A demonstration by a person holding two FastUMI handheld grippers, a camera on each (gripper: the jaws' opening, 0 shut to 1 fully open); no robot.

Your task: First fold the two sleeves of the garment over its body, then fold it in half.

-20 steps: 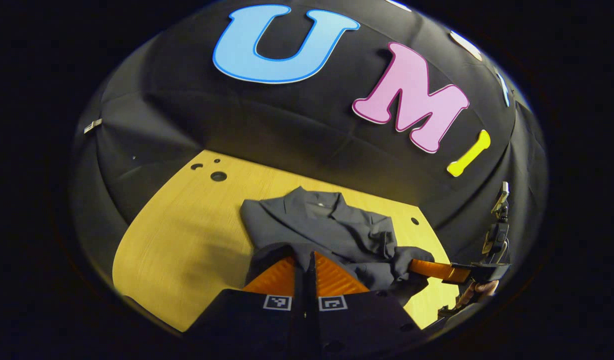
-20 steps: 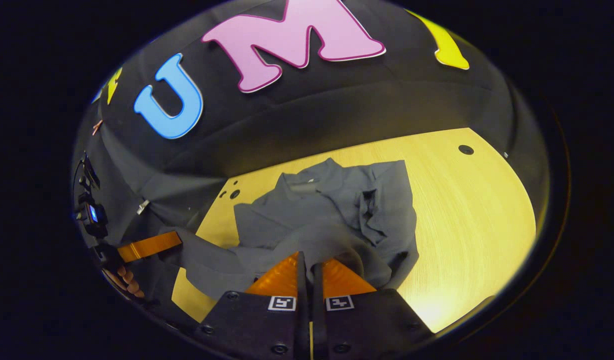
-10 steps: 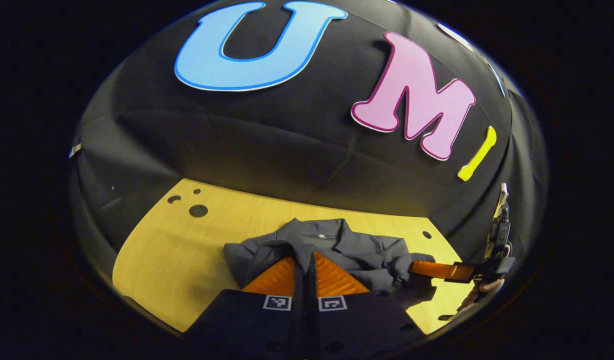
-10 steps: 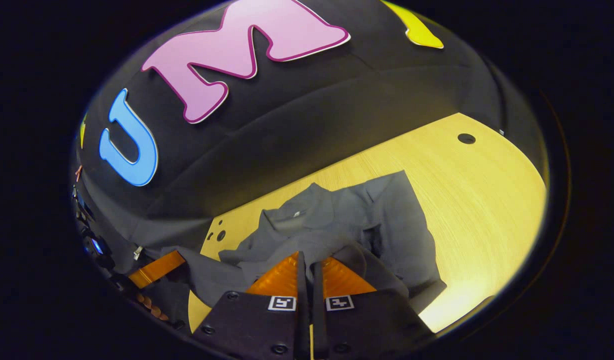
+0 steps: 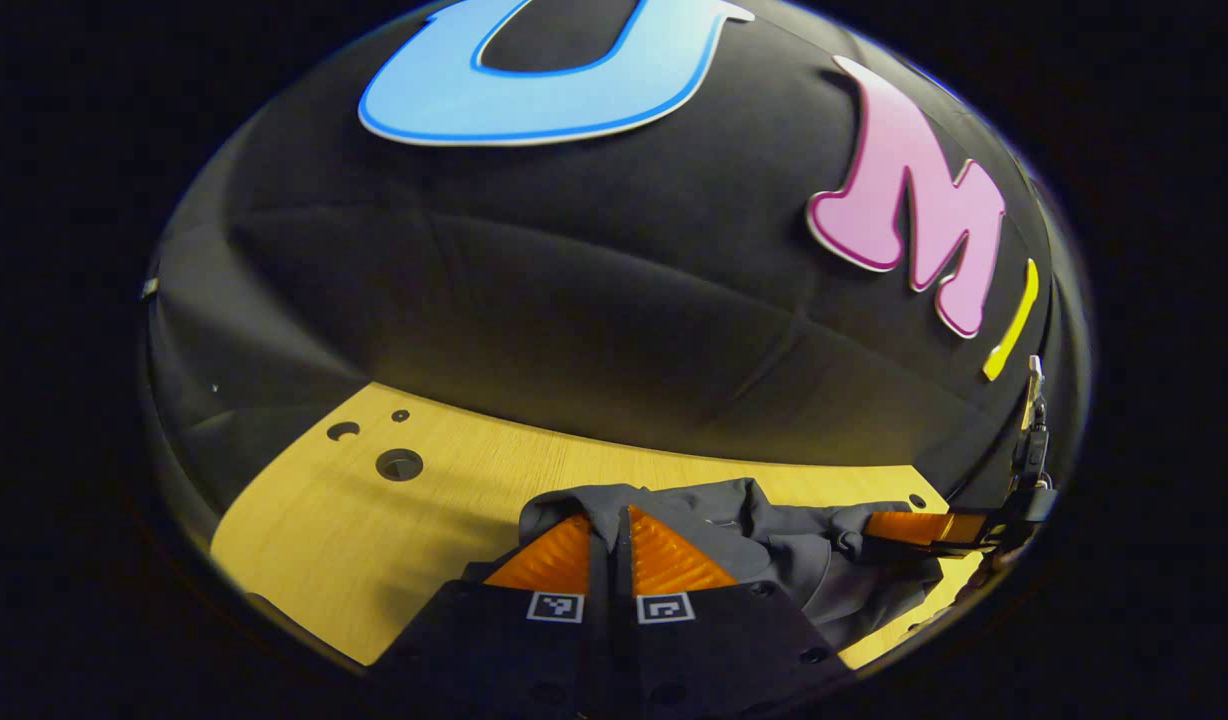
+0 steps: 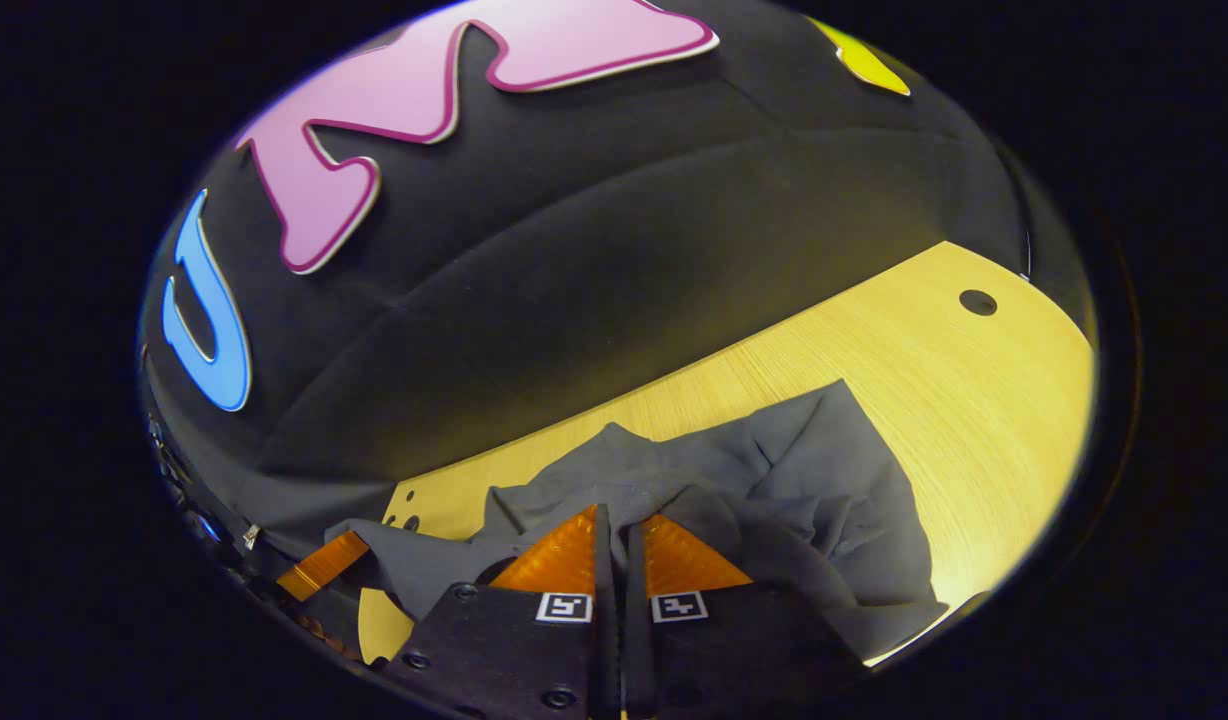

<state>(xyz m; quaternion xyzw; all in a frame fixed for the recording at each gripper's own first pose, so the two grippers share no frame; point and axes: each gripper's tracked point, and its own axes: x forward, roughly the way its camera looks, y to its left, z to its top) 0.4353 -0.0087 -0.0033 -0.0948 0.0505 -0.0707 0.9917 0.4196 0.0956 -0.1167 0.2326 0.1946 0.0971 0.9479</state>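
Both the left gripper (image 5: 611,520) and right gripper (image 6: 614,525) clench folds of the grey jacket (image 6: 814,490), which lies bunched on the yellow wooden table (image 6: 974,400), partly lifted

A recording booth: black cloth wall (image 5: 574,300) draped behind a bare wooden table (image 5: 354,530) with drilled holes.

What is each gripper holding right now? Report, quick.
Left gripper: closed on the grey garment.
Right gripper: closed on the same garment.
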